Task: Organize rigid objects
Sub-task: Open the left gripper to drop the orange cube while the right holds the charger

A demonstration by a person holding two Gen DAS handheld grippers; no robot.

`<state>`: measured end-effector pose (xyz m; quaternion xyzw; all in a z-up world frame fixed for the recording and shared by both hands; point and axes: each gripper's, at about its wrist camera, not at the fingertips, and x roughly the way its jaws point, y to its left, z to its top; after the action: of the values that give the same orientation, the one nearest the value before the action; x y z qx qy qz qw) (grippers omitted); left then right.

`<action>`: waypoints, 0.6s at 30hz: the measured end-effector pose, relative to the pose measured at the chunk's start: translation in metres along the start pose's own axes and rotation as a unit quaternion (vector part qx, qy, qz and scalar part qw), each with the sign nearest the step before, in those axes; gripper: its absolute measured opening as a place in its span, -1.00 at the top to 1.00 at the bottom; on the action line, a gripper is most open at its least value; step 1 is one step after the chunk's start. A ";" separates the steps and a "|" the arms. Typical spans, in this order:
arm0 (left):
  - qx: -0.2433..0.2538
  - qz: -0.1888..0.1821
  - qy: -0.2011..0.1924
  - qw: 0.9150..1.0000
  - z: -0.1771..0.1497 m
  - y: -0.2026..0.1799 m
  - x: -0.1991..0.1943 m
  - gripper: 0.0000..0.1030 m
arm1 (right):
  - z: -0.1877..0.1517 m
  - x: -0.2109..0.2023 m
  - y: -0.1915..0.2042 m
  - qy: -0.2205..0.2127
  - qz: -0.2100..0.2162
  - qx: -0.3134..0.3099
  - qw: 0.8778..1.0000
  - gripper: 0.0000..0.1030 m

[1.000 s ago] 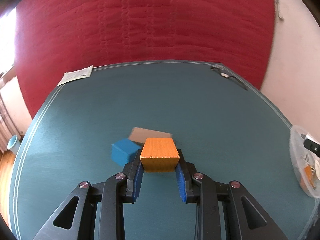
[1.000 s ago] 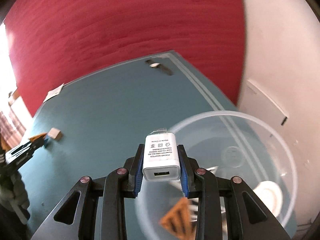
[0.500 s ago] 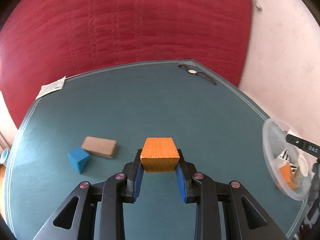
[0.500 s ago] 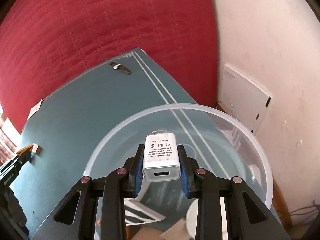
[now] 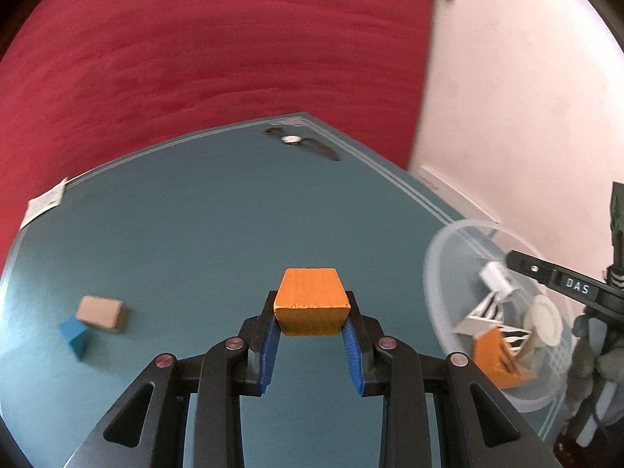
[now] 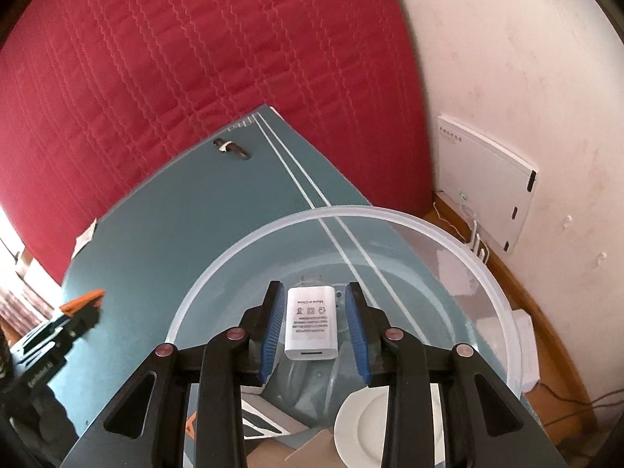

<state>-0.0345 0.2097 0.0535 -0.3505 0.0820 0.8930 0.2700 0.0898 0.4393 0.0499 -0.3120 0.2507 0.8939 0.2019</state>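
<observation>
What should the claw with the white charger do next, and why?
Probably finish opening the right claw. Its jaws are opening, gaps show beside the white charger, and it hangs inside the clear bowl's rim. So let it drop in, then lift away.

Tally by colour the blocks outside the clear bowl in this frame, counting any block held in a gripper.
orange block: 1
blue block: 1
tan block: 1
Total: 3
</observation>
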 end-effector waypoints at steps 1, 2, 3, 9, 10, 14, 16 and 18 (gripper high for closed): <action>0.007 -0.006 0.001 1.000 0.001 -0.007 0.002 0.40 | 0.000 -0.001 0.000 -0.002 0.001 0.000 1.000 0.35; 0.011 -0.011 0.001 1.000 0.002 -0.013 0.004 0.40 | 0.001 -0.003 -0.001 -0.007 0.001 0.000 1.000 0.35; 0.016 -0.017 0.001 1.000 0.003 -0.018 0.005 0.40 | 0.001 -0.004 -0.001 -0.010 0.001 0.000 1.000 0.35; 0.045 -0.047 0.009 0.998 0.008 -0.052 0.015 0.39 | 0.002 -0.017 0.002 -0.044 -0.014 -0.019 0.999 0.35; 0.049 -0.051 0.010 0.997 0.009 -0.057 0.017 0.39 | 0.003 -0.019 0.003 -0.047 -0.014 -0.022 0.999 0.35; 0.061 -0.067 0.013 0.996 0.014 -0.074 0.022 0.39 | 0.003 -0.025 0.006 -0.059 -0.015 -0.029 0.998 0.35; 0.063 -0.076 0.014 0.995 0.016 -0.080 0.024 0.39 | 0.003 -0.026 0.006 -0.061 -0.013 -0.030 0.998 0.34; 0.064 -0.082 0.013 0.994 0.018 -0.086 0.025 0.39 | 0.003 -0.027 0.006 -0.062 -0.013 -0.028 0.998 0.34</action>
<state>-0.0142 0.2984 0.0539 -0.3499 0.1138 0.8558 0.3636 0.1046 0.4310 0.0715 -0.2646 0.2083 0.9156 0.2199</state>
